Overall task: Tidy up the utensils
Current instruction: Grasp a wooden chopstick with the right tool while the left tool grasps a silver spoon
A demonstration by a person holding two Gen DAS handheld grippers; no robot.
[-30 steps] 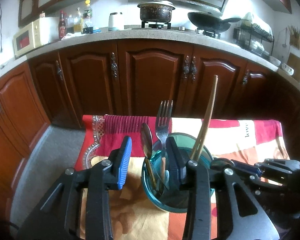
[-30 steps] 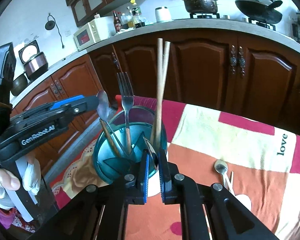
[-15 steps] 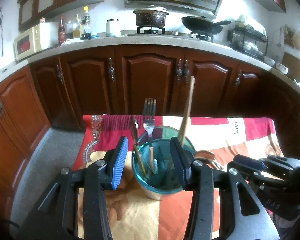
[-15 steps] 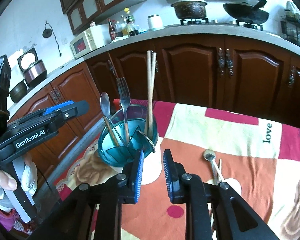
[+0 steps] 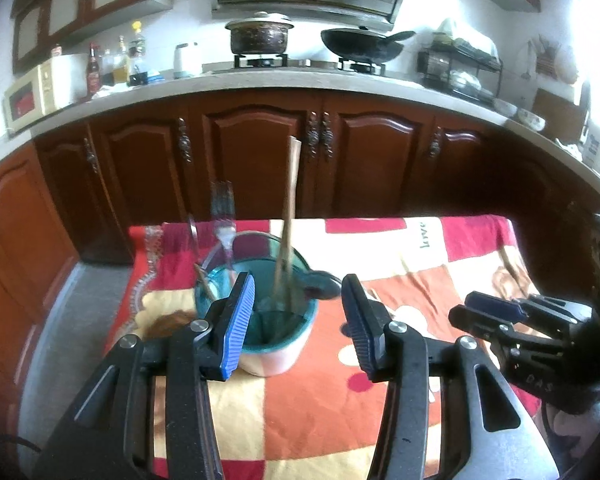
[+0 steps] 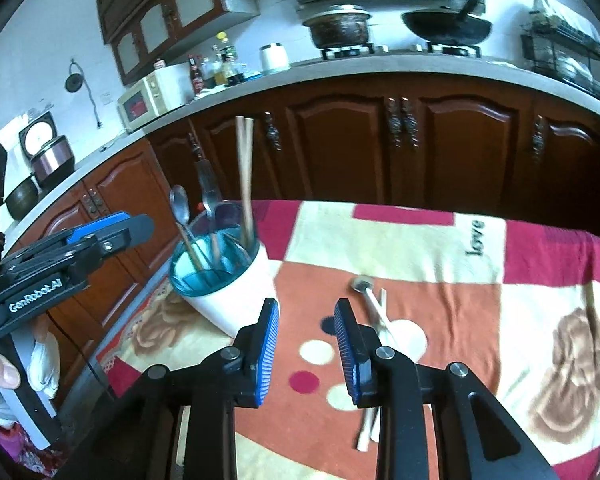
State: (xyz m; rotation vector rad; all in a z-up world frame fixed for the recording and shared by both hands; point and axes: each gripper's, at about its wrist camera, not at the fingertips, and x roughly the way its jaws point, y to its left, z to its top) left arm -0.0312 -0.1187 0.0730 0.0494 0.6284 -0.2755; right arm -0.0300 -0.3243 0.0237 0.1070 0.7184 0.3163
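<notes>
Across the lower half of both views spreads the table (image 6: 440, 264), covered by a red, orange and cream patterned cloth (image 5: 380, 264). Left of centre stands the teal-rimmed utensil holder (image 6: 220, 280) with a fork (image 5: 222, 216), spoon (image 6: 179, 204) and chopsticks (image 6: 245, 176) upright inside. Another spoon (image 6: 370, 300) lies on the cloth, right of the holder. Dark wooden cabinets (image 5: 260, 160) and a counter (image 5: 260, 80) with pots curve behind. The left hand-held gripper (image 5: 298, 312) stands wide, opening, holding nothing; the right hand-held gripper (image 6: 306, 344) is opening, empty.

We are in a home kitchen: dark wooden cabinets (image 5: 256, 160) under a curved countertop (image 5: 260, 82), a pot (image 5: 259, 36) and wok (image 5: 360, 45) on the gas stove, a microwave (image 6: 150, 96), sauce bottles (image 5: 112, 68), a dish rack (image 5: 460, 68).
</notes>
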